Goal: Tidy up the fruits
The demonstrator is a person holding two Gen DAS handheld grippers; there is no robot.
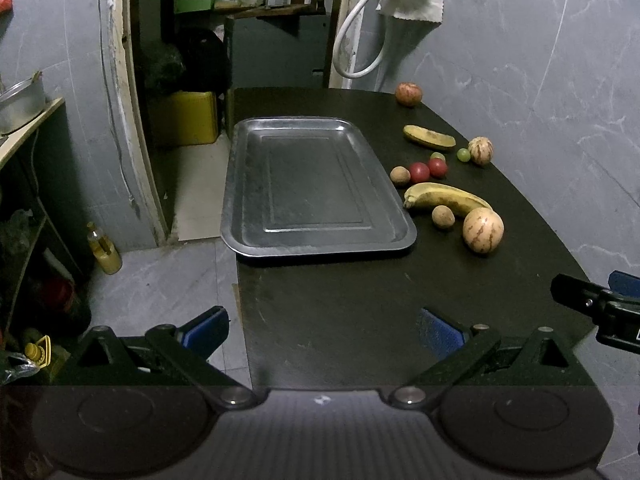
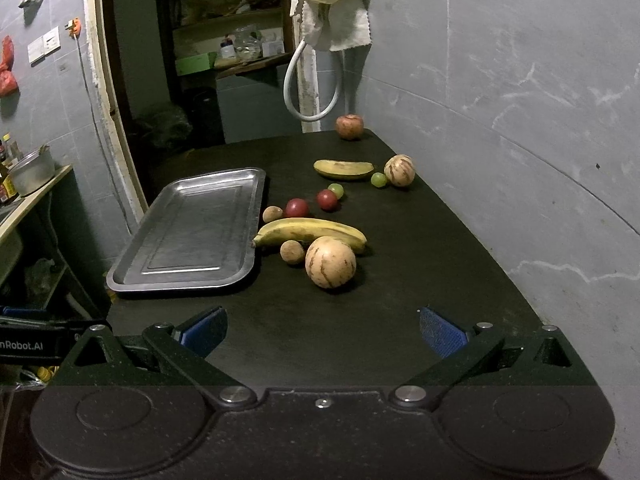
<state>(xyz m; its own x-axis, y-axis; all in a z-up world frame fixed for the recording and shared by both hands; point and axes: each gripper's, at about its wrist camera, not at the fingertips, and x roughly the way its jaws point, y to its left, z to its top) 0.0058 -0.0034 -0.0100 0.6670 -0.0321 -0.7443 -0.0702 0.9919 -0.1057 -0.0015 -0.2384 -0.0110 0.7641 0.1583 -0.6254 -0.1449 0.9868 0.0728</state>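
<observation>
An empty metal tray (image 1: 256, 184) (image 2: 132, 268) lies on the black table (image 1: 340, 312) (image 2: 400, 300). To its right lie loose fruits: a near striped melon (image 1: 483, 230) (image 2: 330, 262), a long banana (image 1: 444, 198) (image 2: 312, 231), two brown round fruits (image 1: 443, 217) (image 2: 292, 252), two red fruits (image 1: 419, 171) (image 2: 297, 208), green grapes (image 1: 463, 155) (image 2: 378, 179), a second banana (image 1: 429, 136) (image 2: 344, 169), a far striped melon (image 1: 480, 150) (image 2: 399, 170) and an apple (image 1: 408, 94) (image 2: 349, 126). My left gripper (image 1: 322, 330) and my right gripper (image 2: 323, 330) both stand open and empty over the table's near end.
A tiled wall runs along the table's right side. A doorway with shelves and a yellow container (image 1: 186, 118) lies behind the table. A white hose (image 2: 312, 80) and a cloth (image 2: 332, 8) hang at the back. The floor left of the table holds bottles (image 1: 105, 250).
</observation>
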